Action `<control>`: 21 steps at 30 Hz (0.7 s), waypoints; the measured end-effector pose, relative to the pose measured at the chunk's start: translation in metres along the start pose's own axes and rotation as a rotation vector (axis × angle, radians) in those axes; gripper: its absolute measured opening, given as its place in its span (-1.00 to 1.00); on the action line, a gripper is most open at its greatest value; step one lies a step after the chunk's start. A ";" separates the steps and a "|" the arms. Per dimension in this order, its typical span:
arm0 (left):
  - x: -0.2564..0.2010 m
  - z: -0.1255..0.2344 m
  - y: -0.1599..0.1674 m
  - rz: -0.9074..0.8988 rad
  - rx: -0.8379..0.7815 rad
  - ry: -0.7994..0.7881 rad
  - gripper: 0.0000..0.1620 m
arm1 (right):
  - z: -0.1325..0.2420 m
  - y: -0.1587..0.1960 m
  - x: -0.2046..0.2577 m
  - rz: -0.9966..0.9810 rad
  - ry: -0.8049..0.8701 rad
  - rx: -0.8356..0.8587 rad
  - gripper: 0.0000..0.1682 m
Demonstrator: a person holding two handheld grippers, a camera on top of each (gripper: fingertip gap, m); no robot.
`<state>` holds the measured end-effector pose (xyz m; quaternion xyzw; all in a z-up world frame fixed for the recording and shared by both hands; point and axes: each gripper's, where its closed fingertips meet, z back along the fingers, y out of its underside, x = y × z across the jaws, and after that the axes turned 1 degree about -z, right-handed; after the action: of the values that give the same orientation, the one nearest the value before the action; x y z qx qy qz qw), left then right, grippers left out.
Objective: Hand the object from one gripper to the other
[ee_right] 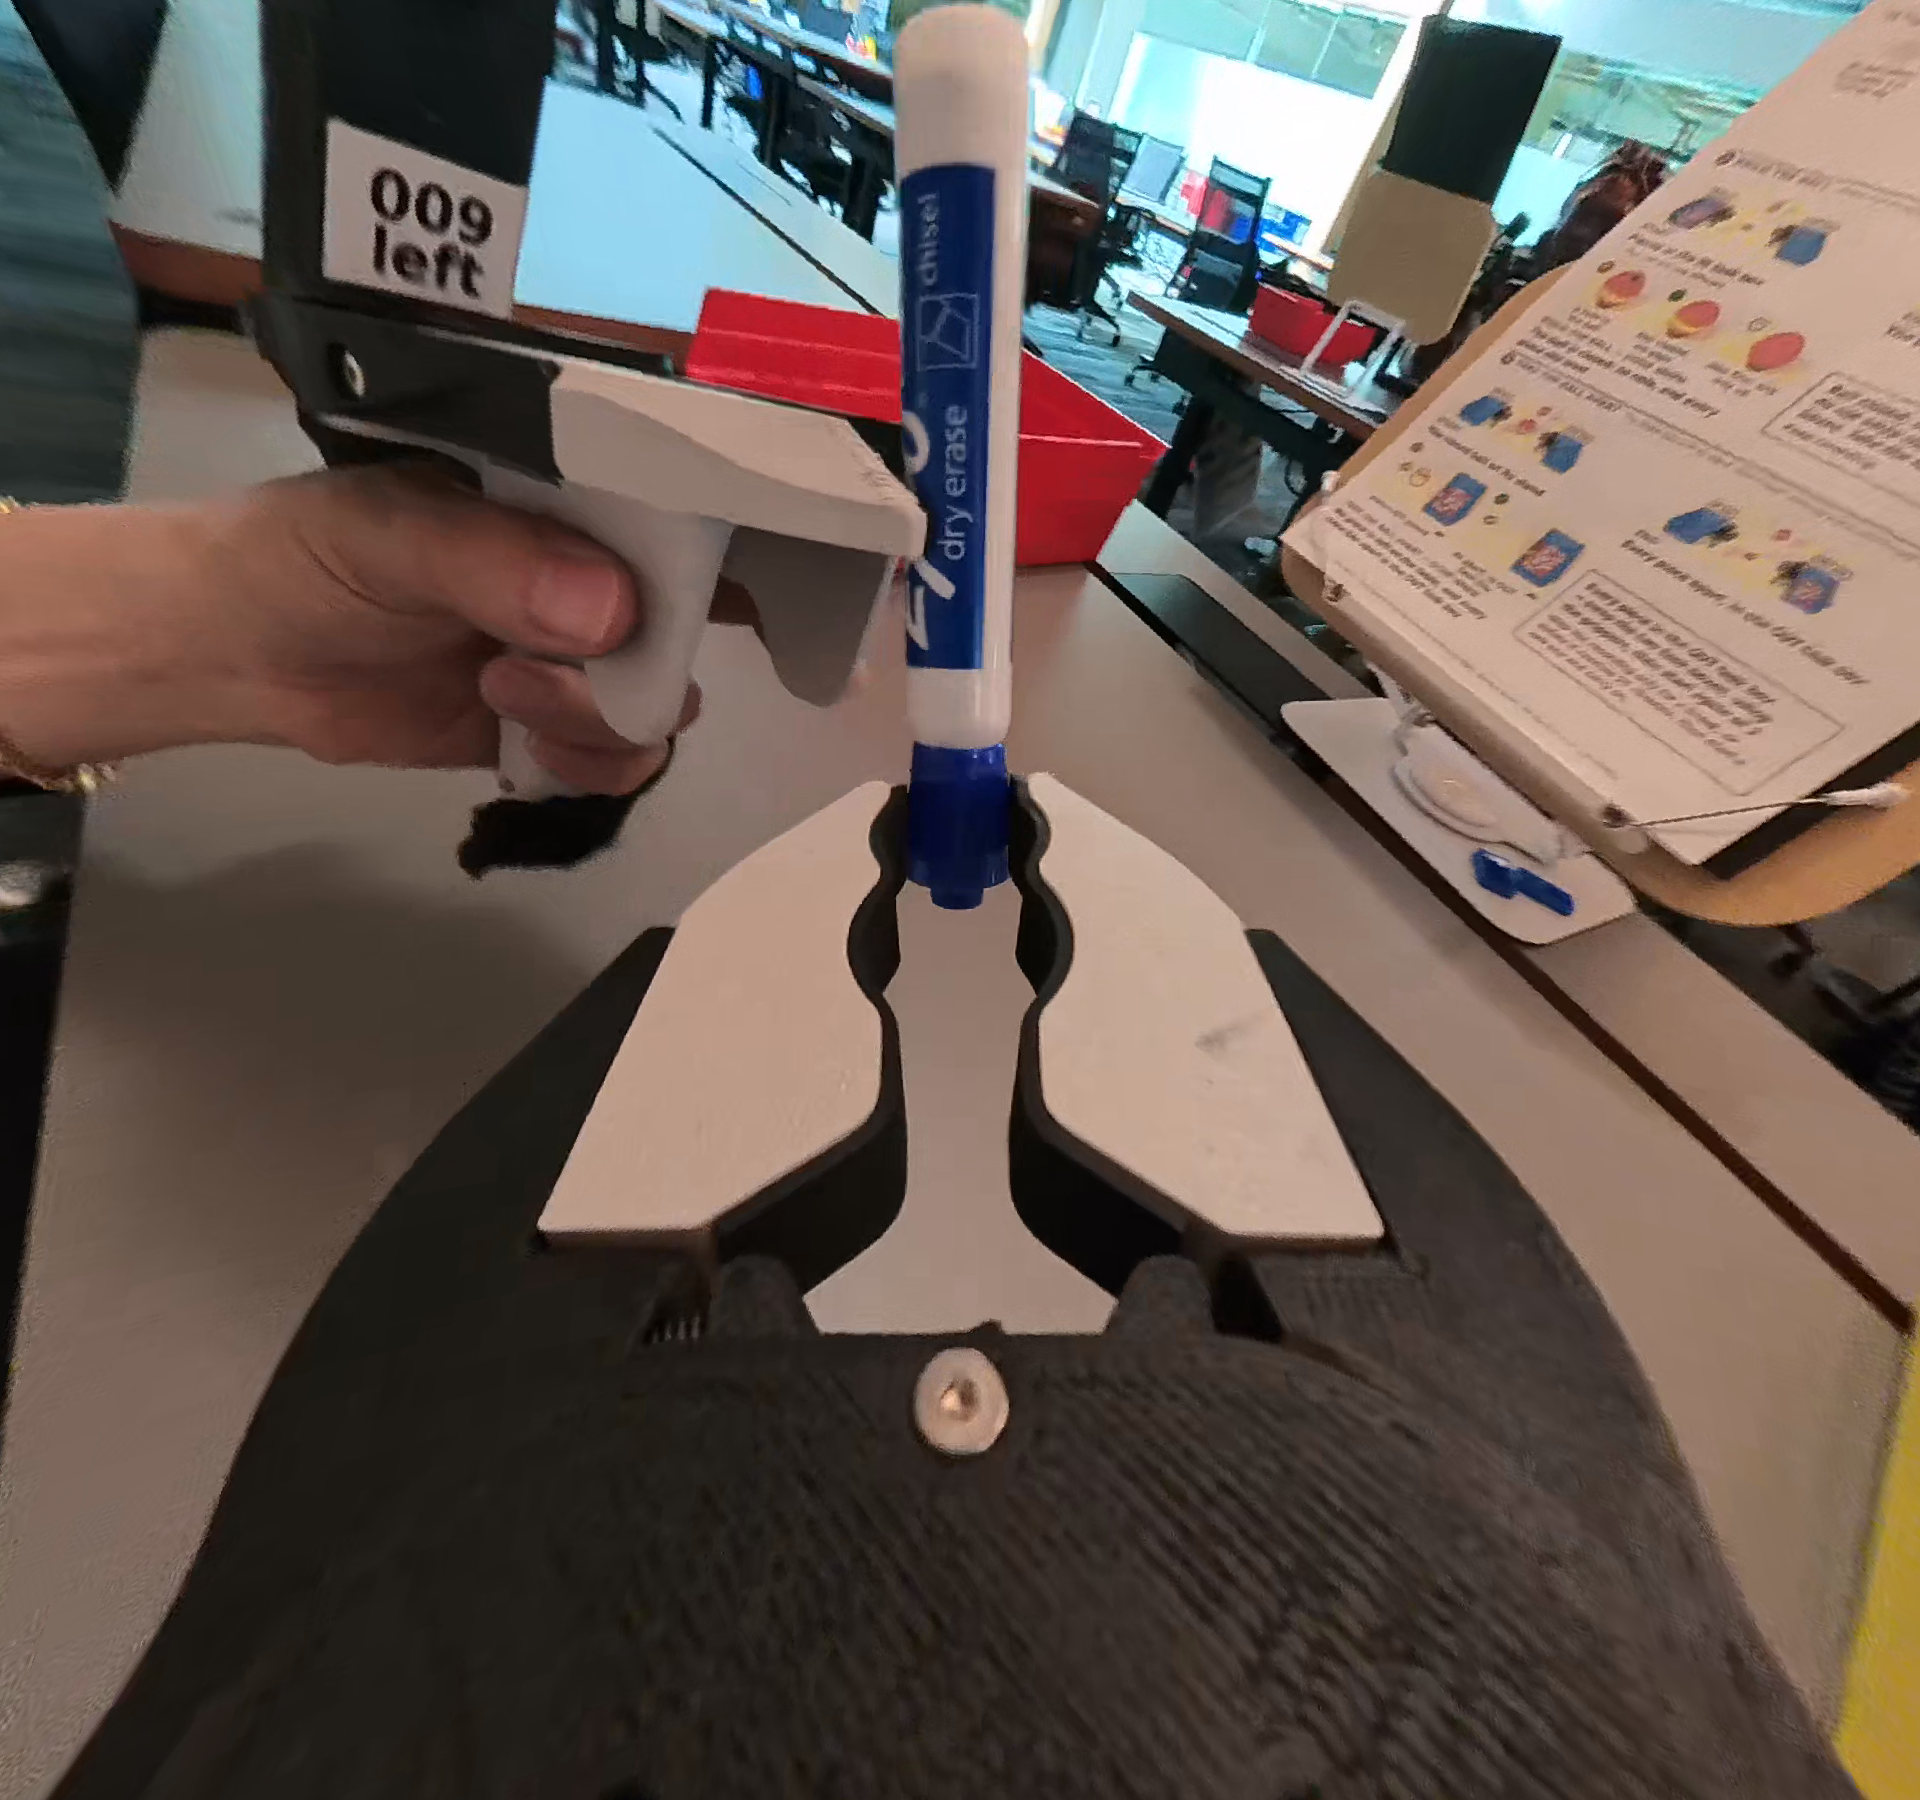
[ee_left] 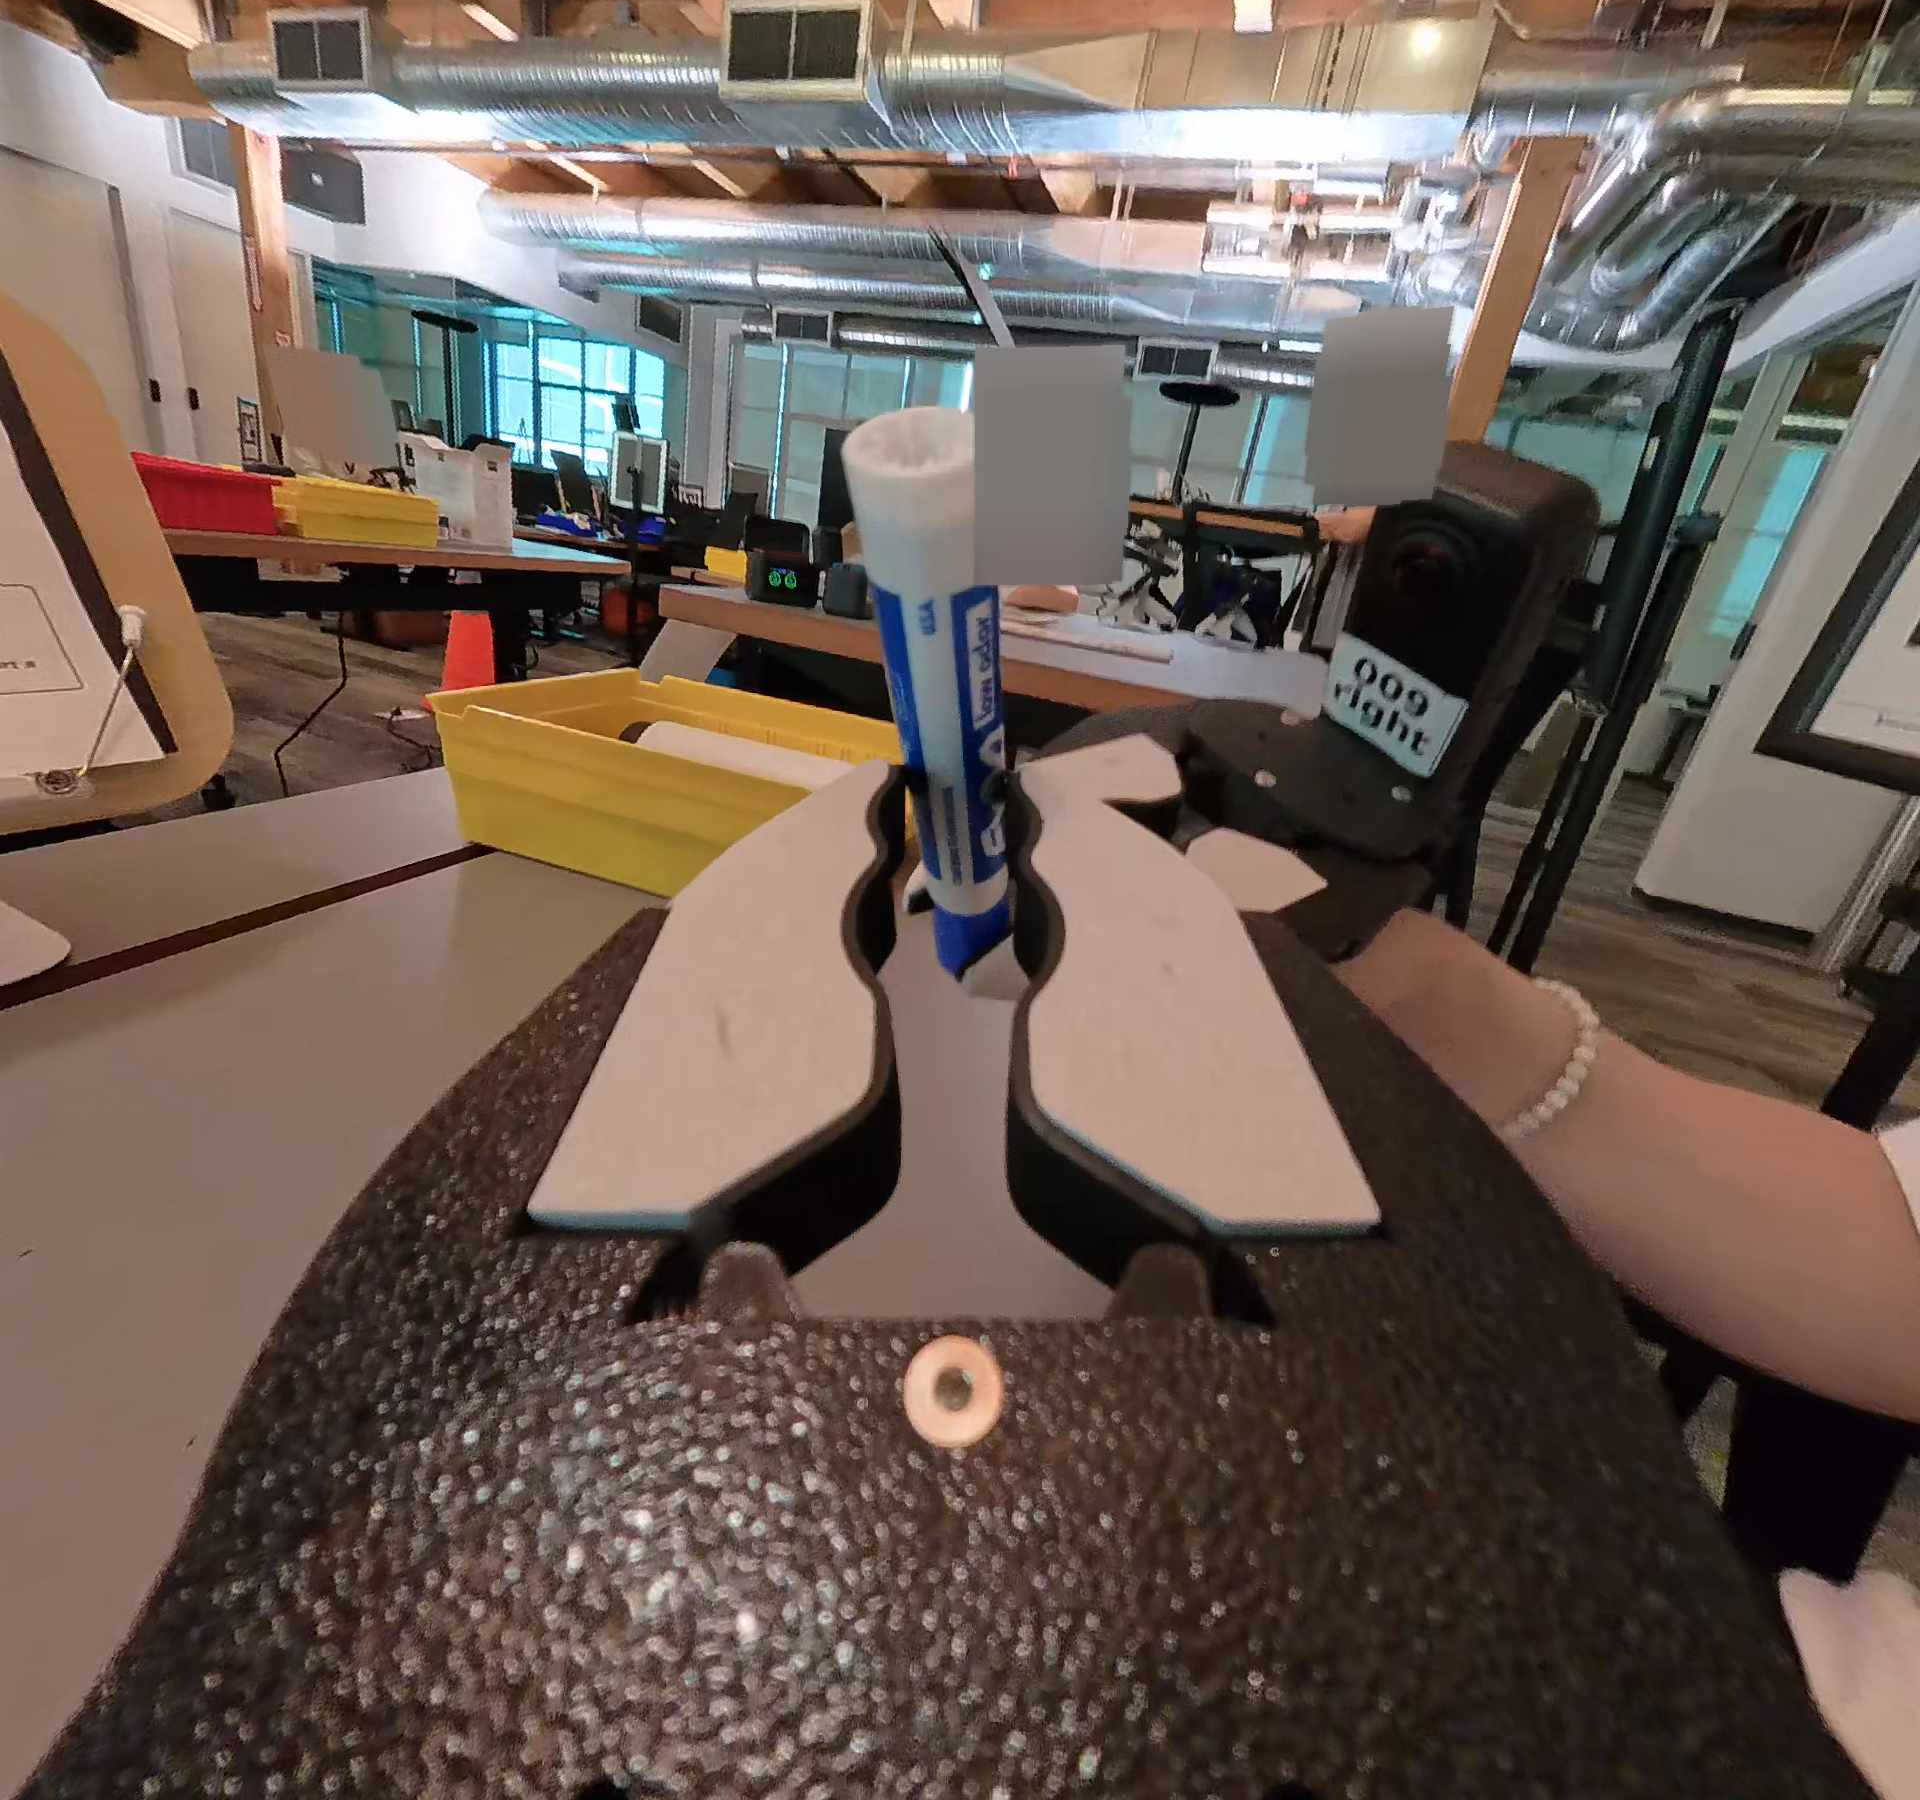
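A blue-and-white dry-erase marker stands upright, blue cap down. In the left wrist view my left gripper is shut on its labelled barrel just above the cap. In the right wrist view my right gripper is shut on the blue cap, with the marker rising above it. The left gripper comes in from the left, held by a hand, its fingers around the barrel's middle. The right gripper's camera housing shows behind the marker in the left wrist view. Both grippers hold the marker above the grey table.
A yellow bin holding a white roll sits at the table's far edge. A red bin stands behind the marker. An instruction board on a stand leans at the right. An arm with a pearl bracelet reaches in from the right. My right fingertips sit around 5 cm from my left ones.
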<state>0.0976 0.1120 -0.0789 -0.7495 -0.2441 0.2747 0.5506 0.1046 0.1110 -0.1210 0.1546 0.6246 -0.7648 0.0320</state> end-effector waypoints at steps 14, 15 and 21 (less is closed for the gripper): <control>-0.006 0.035 0.043 -0.168 0.670 0.036 -0.38 | 0.028 0.018 -0.019 0.911 0.212 0.404 -0.78; -0.007 0.035 0.046 -0.164 0.692 0.032 -0.38 | 0.026 0.021 -0.016 0.950 0.196 0.425 -0.79; -0.001 0.036 0.064 -0.241 0.800 -0.034 -0.67 | 0.016 0.028 -0.004 1.069 0.161 0.469 -0.79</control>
<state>0.0761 0.1184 -0.1490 -0.4381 -0.2132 0.2939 0.8223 0.1118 0.0890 -0.1438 0.5084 0.2745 -0.7462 0.3307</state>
